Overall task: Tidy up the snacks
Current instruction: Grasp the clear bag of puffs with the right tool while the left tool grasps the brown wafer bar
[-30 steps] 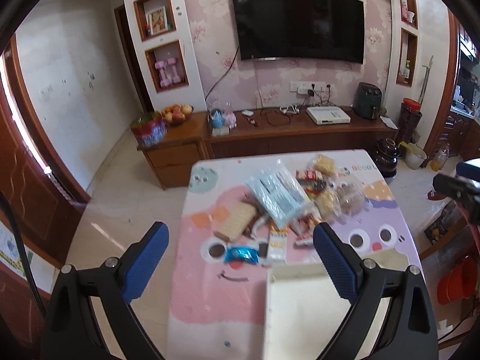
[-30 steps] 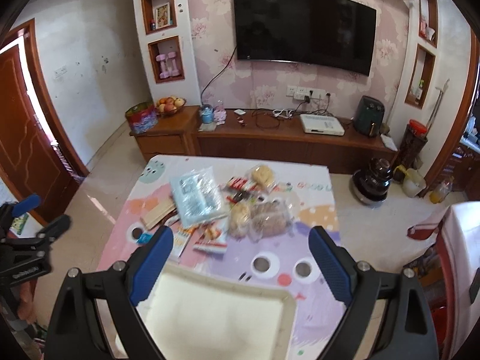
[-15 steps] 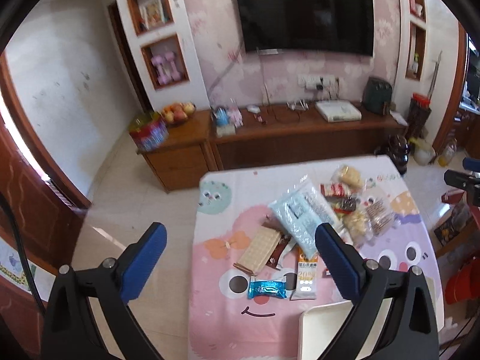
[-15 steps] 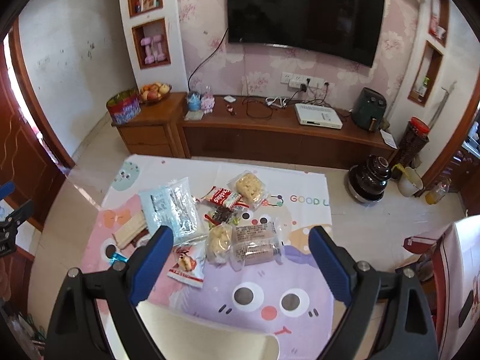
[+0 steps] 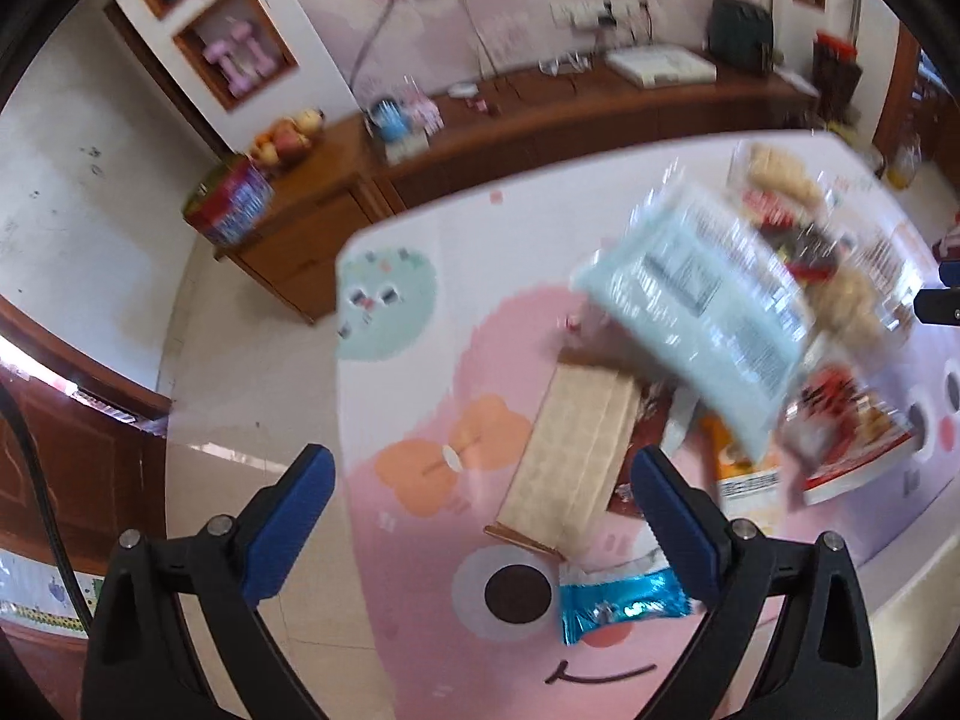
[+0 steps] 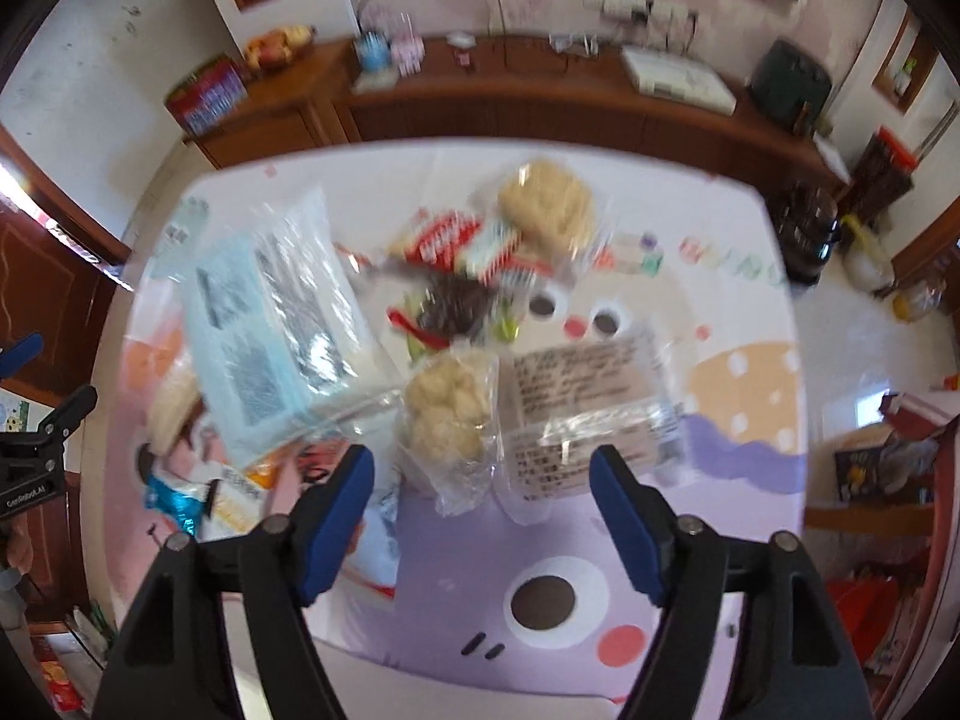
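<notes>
Living room behind: wooden sideboard (image 6: 540,102) along a pink wall, and in front a table (image 5: 420,510) under a cartoon cloth. Snacks lie in one loose heap mid-table, so each gripper takes its own flank. Left gripper (image 5: 483,531) points steeply down with jaws wide and nothing between the pads; it straddles the near end of a tan wafer pack (image 5: 576,462), likely its pick, with a blue wrapper (image 5: 621,600) just below. A pale-blue bag (image 5: 696,306) overlaps the wafer's far end. Right gripper (image 6: 483,516) has just been narrowing its jaws, pads still apart and bare, lined up on a clear bag of puffs (image 6: 450,414) beside a labelled bag (image 6: 585,402). Nothing is sorted yet, by the look of it.
</notes>
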`<control>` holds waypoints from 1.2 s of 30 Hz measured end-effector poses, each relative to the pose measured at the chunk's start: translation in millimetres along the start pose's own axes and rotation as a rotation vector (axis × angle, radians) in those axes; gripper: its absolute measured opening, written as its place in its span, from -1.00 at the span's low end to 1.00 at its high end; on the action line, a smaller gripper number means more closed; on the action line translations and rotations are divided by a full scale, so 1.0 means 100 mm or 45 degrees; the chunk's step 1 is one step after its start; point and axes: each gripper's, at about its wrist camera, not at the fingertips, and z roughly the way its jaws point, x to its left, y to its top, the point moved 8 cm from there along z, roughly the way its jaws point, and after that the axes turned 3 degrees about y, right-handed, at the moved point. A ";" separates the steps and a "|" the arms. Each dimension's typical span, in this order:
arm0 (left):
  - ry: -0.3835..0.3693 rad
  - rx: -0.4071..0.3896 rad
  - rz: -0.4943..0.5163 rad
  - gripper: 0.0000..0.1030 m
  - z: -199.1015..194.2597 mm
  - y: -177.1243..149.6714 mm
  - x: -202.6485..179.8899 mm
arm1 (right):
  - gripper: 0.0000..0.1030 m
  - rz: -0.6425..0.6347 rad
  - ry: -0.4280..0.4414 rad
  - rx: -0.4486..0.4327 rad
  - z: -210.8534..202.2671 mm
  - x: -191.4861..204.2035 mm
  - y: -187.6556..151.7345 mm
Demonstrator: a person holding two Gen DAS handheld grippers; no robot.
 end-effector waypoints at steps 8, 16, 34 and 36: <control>-0.090 0.142 -0.005 0.78 0.69 -0.17 -0.14 | 0.37 0.062 0.042 0.040 0.47 0.03 0.03; -0.224 0.189 -0.085 0.62 0.84 -0.19 -0.13 | 0.14 0.029 0.108 0.101 0.70 0.20 0.04; -0.213 0.344 -0.076 0.90 1.10 -0.21 -0.21 | -0.19 0.009 0.110 0.136 0.85 0.17 -0.08; -0.252 0.361 -0.111 0.83 1.10 -0.22 -0.19 | -0.26 0.009 0.104 0.138 0.83 0.17 -0.08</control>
